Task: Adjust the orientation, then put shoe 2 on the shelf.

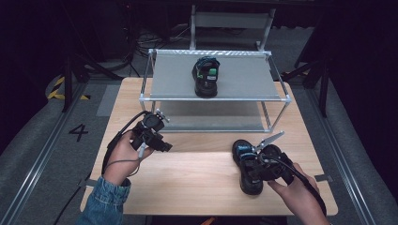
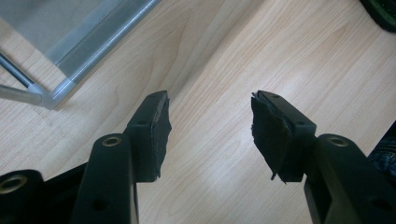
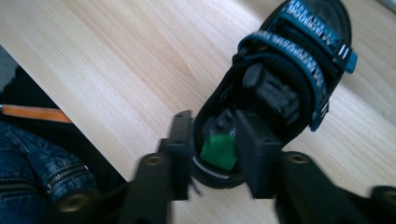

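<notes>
Sandal (image 3: pixel 285 79) on table (image 1: pixel 197 183), well in front of rack (image 1: pixel 216 97), heel wall pinched between right gripper (image 3: pixel 215 140) jaws, likely for lifting; left gripper (image 2: pixel 210 128) spread wide and empty nearer rack; matching sandal (image 1: pixel 205 76) atop rack.

Wooden tabletop (image 1: pixel 197 183) carries a metal shelf rack (image 1: pixel 215 99) and one sandal (image 1: pixel 247 166); second sandal (image 1: pixel 206 76) on rack's top shelf.
</notes>
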Available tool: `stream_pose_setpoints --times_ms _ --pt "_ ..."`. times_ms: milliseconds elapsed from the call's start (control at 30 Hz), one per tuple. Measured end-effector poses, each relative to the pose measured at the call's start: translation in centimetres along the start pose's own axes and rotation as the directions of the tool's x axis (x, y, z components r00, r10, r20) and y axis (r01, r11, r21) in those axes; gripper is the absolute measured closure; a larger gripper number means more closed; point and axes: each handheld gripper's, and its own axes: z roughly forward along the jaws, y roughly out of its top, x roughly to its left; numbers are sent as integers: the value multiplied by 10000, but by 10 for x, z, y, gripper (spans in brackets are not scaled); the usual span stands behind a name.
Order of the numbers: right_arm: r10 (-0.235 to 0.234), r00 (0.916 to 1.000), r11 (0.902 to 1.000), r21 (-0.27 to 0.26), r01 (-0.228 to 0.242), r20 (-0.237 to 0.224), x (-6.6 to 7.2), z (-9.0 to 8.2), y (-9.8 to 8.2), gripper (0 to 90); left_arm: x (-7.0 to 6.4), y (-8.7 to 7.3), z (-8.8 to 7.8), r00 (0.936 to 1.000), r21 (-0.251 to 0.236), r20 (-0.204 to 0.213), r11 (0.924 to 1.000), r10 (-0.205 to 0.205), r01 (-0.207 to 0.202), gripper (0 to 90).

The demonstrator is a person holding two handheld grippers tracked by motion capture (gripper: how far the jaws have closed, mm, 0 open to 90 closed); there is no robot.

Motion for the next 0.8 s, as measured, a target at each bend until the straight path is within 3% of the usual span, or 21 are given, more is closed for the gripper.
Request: stream_pose_setpoints --times_ms 100,200,400,600,800 --pt "10 9993 9978 -666 14 364 -5 -8 1 520 2 -2 -2 10000 -67 -17 9999 -79 79 466" --pt "119 9978 9957 -921 -59 650 -15 -11 4 473 3 -3 -3 10000 -17 -58 10000 -6 6 464" --pt "118 9921 9994 -342 -76 1247 -39 2 9 434 4 -6 -2 9998 75 -24 9998 -177 177 464" --pt "-55 9924 10000 67 47 1231 -50 20 14 438 7 -10 -1 9990 136 104 9990 -430 429 464" --pt "-361 9964 9986 408 330 763 -56 38 24 453 8 -12 -3 9991 56 199 9993 -375 374 465"
